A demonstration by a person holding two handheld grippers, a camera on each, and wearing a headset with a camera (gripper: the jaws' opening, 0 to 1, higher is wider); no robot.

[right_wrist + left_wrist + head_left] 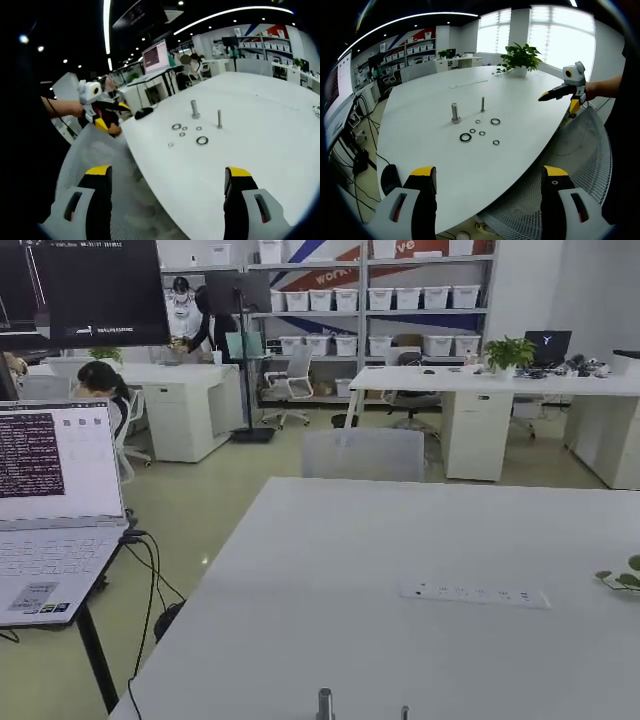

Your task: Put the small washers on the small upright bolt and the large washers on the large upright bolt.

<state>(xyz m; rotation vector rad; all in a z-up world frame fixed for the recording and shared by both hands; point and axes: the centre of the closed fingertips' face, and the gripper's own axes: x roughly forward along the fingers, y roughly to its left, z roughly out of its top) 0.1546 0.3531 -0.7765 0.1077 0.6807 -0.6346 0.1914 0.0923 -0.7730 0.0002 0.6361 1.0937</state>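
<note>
On the white table [420, 125] stand a large upright bolt [455, 113] and a thinner small bolt [482, 104]. Two large dark washers [465, 137] [495, 121] and several small washers [482, 133] lie flat in front of them. My left gripper [488, 175] is open and empty, held back off the table's edge. My right gripper [167, 172] is also open and empty, off the edge on the other side, facing the large bolt [194, 109] and small bolt [219, 119]. The head view catches just the two bolt tops [325, 702] at its bottom edge.
A grey mesh chair back [580, 150] stands at the table edge between the grippers. A white power strip [475, 595] lies farther along the table, with a potted plant [520, 60] at the far end. A laptop [50, 510] sits on a stand to the left.
</note>
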